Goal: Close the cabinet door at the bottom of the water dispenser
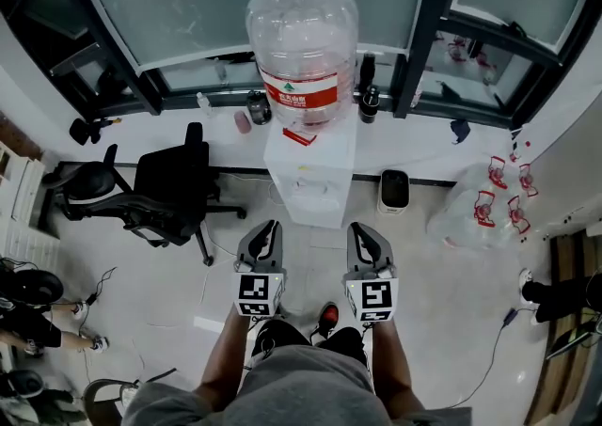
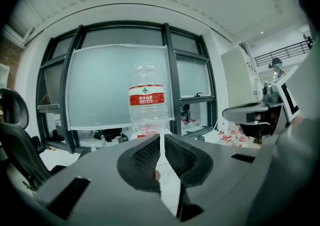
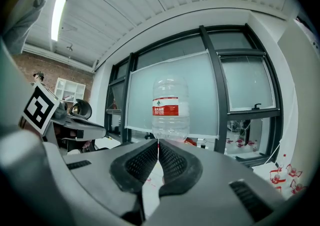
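Note:
A white water dispenser point(image 1: 310, 178) stands against the window wall, with a clear bottle point(image 1: 303, 48) bearing a red label upside down on top. Its lower cabinet door is hidden in every view. My left gripper point(image 1: 271, 227) and right gripper point(image 1: 357, 228) hover side by side just in front of the dispenser, pointing at it. Both are shut with nothing between the jaws. In the left gripper view the bottle point(image 2: 146, 101) rises above the shut left gripper point(image 2: 161, 136). The right gripper view shows the bottle point(image 3: 170, 110) above the shut right gripper point(image 3: 158, 143).
A black office chair point(image 1: 169, 189) stands left of the dispenser. A small white appliance point(image 1: 393, 191) and clear bags point(image 1: 480, 208) lie to its right. Bottles stand on the window sill point(image 1: 226, 123). Other people's feet show at the left edge point(image 1: 28, 321) and right edge point(image 1: 555, 294).

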The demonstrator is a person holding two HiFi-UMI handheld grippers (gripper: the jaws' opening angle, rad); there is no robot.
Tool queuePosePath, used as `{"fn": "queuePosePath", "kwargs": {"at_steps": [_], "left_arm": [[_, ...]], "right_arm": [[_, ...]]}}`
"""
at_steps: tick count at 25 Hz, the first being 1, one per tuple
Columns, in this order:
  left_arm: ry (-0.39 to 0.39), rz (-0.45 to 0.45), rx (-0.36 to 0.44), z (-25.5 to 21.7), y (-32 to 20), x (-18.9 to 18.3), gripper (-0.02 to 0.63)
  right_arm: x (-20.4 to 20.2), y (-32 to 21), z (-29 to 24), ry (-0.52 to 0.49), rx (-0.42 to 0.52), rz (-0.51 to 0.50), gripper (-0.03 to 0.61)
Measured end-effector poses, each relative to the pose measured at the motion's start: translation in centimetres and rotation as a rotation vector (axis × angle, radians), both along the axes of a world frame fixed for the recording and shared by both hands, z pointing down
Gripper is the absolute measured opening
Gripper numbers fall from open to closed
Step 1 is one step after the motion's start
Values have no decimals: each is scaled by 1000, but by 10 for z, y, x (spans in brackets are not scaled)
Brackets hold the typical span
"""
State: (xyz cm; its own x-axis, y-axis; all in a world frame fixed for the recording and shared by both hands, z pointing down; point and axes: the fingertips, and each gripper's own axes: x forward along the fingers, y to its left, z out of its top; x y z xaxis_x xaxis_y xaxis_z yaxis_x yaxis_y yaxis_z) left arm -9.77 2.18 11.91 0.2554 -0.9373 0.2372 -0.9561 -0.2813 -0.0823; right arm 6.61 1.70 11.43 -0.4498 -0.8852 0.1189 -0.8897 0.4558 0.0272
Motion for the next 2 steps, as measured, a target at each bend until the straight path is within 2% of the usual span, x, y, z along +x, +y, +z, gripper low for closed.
{"fn": "queuePosePath", "kwargs": {"at_steps": [2], "left_arm": [[-1, 0, 0, 0, 0, 0, 46]], "right_arm": [[0, 0, 0, -3, 2, -1, 21]]}}
